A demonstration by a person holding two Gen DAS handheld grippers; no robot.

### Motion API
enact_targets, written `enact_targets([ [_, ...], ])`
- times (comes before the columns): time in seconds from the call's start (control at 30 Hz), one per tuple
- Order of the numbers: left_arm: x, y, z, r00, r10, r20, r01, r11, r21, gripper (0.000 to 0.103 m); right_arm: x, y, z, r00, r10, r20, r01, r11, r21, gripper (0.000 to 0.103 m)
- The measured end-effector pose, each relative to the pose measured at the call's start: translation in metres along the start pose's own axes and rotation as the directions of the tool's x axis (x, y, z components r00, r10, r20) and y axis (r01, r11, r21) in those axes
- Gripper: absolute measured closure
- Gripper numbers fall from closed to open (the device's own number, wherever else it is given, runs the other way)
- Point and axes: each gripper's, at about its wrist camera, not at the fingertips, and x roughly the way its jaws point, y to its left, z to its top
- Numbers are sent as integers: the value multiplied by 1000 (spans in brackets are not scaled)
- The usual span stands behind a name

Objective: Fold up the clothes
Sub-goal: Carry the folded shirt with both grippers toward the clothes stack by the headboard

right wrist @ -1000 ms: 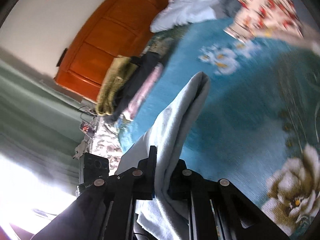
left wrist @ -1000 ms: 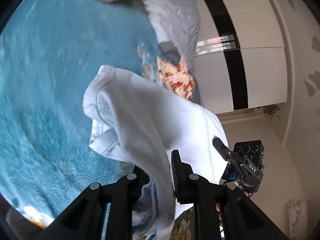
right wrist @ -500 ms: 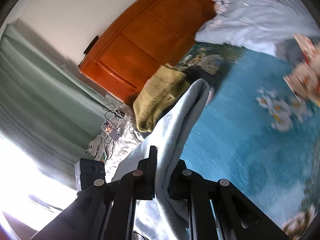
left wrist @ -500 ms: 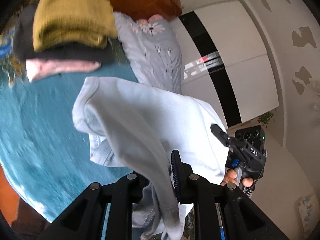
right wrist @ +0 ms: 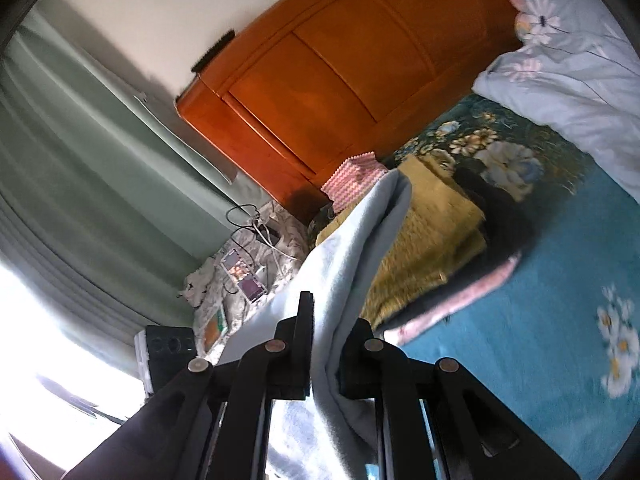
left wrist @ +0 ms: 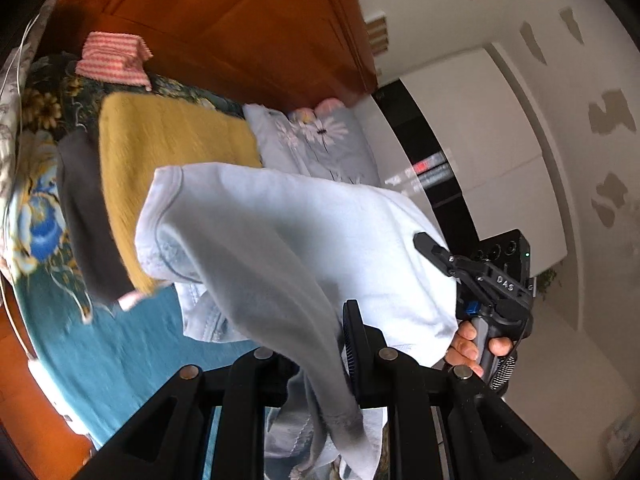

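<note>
Clothes are partly dealt with, to my eye: on the blue flowered bedspread (right wrist: 540, 344), which fills the lower right of the right wrist view, a stack of folded pieces already sits, with a mustard sweater (left wrist: 168, 148) on top, a dark garment (left wrist: 84, 216) under it and a pink one (right wrist: 472, 292) at the bottom, in the left half of the left wrist view. A pale blue shirt (left wrist: 288, 232) is the piece in hand; it hangs in the air at the centre of both views, above the bedspread and in front of the stack, already doubled over on itself, so I judge the folding of this one is done or nearly done and setting it down is what remains. Each pair of tongs is pinched tight on an edge of it: the left gripper (left wrist: 316, 344) at bottom centre, the right gripper (right wrist: 326, 344) likewise. A striped pink cloth (left wrist: 112, 62) lies in the upper left by the wooden headboard (left wrist: 240, 20).
</note>
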Motion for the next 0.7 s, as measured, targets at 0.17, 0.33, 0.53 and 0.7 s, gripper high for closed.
enact_targets([
  [0.17,10,38,41,999,38,34,-37,999,-23,84,60,-14,45,999,12,-47,-13,1000,-21,94],
  [0.33,36,66,78,995,76,72,-74,997,-24,84,116,-37,83,997,13,-73,-15,999,-32,94],
  [0.53,57,90,104,982,120,148,-126,992,33,84,167,-74,116,995,69,-70,-71,997,-27,94],
  [0.7,82,117,109,988,125,93,-126,992,6,84,195,-105,126,994,62,-85,-63,998,-3,94],
])
